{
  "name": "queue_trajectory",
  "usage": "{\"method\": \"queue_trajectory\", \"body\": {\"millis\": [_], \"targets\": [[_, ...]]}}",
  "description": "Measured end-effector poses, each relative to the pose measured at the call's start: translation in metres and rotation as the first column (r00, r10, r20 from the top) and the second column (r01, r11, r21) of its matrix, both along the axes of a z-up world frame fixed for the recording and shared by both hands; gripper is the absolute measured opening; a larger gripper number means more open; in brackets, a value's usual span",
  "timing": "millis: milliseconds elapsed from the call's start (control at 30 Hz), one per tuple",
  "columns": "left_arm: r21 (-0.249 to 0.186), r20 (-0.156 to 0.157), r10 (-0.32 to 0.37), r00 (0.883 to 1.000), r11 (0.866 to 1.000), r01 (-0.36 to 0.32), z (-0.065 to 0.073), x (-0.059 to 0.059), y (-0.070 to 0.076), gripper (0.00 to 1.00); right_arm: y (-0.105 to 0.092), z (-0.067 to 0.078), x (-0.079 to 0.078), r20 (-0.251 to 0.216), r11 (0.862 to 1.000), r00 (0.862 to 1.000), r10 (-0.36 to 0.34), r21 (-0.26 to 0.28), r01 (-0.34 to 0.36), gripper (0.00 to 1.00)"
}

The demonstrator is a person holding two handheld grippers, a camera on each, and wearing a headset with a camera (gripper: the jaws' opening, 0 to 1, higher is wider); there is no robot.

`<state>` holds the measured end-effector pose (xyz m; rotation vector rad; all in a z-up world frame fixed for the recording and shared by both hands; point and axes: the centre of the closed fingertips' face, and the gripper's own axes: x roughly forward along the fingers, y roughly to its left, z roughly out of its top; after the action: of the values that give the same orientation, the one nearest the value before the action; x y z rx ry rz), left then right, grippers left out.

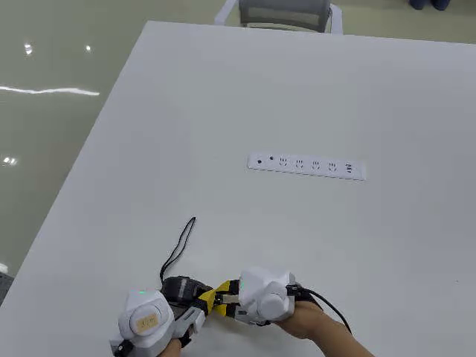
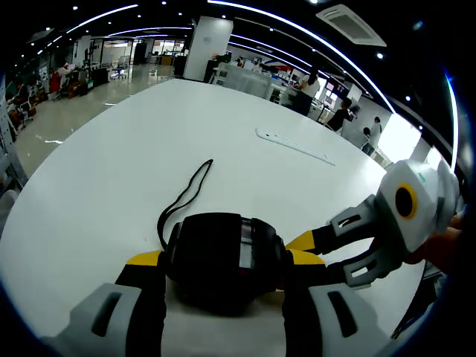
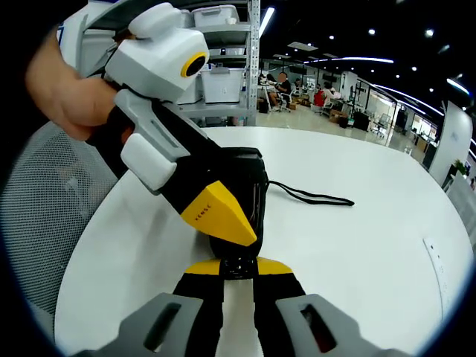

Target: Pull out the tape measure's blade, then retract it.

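The black tape measure (image 1: 184,287) lies near the front edge of the white table (image 1: 297,97), its black wrist strap (image 1: 178,245) trailing away from me. My left gripper (image 2: 223,260) is shut on the case (image 2: 223,256), one yellow fingertip (image 2: 145,260) on each side. My right gripper (image 3: 238,268) comes in from the right and is shut on the small dark blade tip (image 3: 238,265) at the case's mouth (image 3: 242,178). No length of blade shows between them. In the head view the right gripper (image 1: 223,297) nearly touches the left gripper (image 1: 197,299).
A white power strip (image 1: 306,165) lies across the middle of the table. A grey chair (image 1: 282,13) stands at the far edge. The table's left edge (image 1: 89,149) drops to a shiny floor. People and shelving stand far off in the room.
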<state>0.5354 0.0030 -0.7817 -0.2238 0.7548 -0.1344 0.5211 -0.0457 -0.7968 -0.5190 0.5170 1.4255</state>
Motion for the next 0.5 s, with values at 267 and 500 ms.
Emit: {"method": "queue_trajectory", "body": {"millis": [267,500], "targets": [[0.015,-0.001,-0.01,1.0,1.0,0.01,-0.0009,-0.0006,-0.0007,0.6,-0.0002,-0.0024,-0.0017,0.005,1.0,1.0,0.005,-0.014,-0.005,0.15],[0.022,0.001,-0.007,1.0,1.0,0.007,-0.0015,-0.0007,-0.0007,0.6,-0.0007,-0.004,-0.001,0.006,1.0,1.0,-0.001,-0.007,0.001,0.15]]}}
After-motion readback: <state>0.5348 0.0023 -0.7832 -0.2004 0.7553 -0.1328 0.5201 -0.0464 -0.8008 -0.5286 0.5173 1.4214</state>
